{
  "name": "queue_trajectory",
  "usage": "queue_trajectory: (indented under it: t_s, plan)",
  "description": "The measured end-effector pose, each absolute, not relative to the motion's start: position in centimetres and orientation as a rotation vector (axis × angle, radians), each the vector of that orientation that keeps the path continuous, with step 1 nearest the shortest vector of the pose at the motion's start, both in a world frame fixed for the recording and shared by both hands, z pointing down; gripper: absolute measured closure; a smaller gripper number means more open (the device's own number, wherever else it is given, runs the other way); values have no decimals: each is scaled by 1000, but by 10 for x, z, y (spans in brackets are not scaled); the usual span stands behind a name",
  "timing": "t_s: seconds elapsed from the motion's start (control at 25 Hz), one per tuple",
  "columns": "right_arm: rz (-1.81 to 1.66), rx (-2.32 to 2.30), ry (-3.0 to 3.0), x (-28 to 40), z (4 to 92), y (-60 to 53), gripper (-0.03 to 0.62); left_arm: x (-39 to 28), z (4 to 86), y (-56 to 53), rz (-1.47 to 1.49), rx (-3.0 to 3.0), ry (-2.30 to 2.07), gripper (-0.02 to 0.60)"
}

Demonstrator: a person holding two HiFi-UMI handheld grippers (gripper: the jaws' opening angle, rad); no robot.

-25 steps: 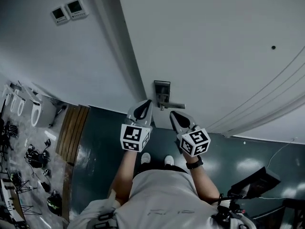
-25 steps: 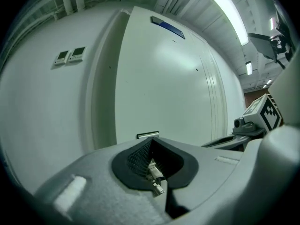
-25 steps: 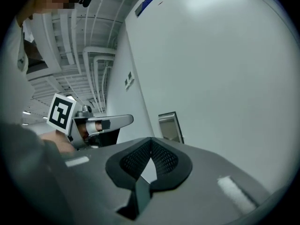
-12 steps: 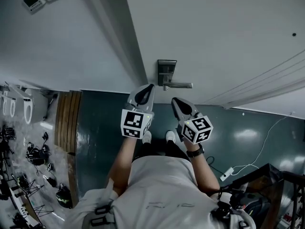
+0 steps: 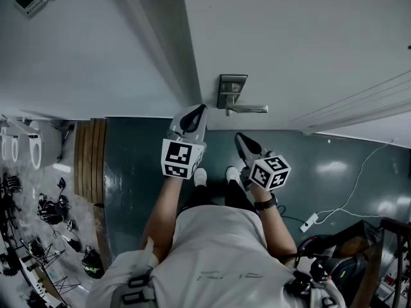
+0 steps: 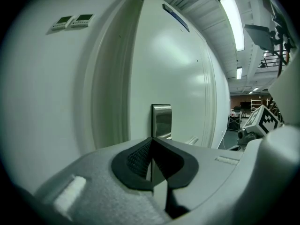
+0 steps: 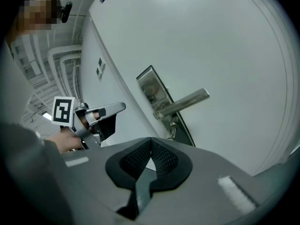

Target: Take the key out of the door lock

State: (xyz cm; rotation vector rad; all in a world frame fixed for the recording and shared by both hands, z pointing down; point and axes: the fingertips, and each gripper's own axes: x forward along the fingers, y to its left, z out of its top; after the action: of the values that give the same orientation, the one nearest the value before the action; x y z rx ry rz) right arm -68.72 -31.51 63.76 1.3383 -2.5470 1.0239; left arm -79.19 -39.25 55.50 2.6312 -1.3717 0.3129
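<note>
Head view: the left gripper [image 5: 194, 114] and right gripper [image 5: 242, 140] are held near the lock plate [image 5: 231, 88], touching nothing. Left gripper view: the jaws are clenched on nothing, with the plate ahead. Right gripper view: the jaws are likewise closed and empty, and the key [image 7: 173, 131] is seen still in the lock, under the lever handle [image 7: 185, 103]. The approach is judged in hand; next, jaws must be parted around the key.

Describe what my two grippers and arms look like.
The left gripper and right gripper are grey wedge-shaped shells with black textured pads, each carrying a white cube with black square markers. The forearms are bare; a dark watch is on the right wrist, and the shirt is light.
</note>
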Motion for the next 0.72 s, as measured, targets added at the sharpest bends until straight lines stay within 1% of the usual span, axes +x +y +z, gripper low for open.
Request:
queue_trajectory:
  t_s: [0.04,0.08,0.12,0.24,0.52,0.6,0.72]
  plan:
    - [1043,1346,-2537,-686,641,-314,591,-793,556,-396,313,2627,-1374,578]
    - [1060,1354,-2526,-684,645,-314,591,-795,558,-400,312,2620,-1374,534]
    - [1076,1362,-2517,-683,649,-314,591,-796,560,-404,309,2611,-1371,458]
    - [1116,1387,-2499,-681,658,-316,591,-800,564,-415,298,2604,-1366,438]
    - [1225,1414,-2493,-678,674,-324,591,-803,553,-445,202,2625,-1381,436]
    - [1266,1416,-2506,-680,676,-327,591,-800,547,-451,184,2653,-1370,421]
    - [1308,1422,-2526,-681,674,-330,591,-798,535,-455,167,2674,-1375,420]
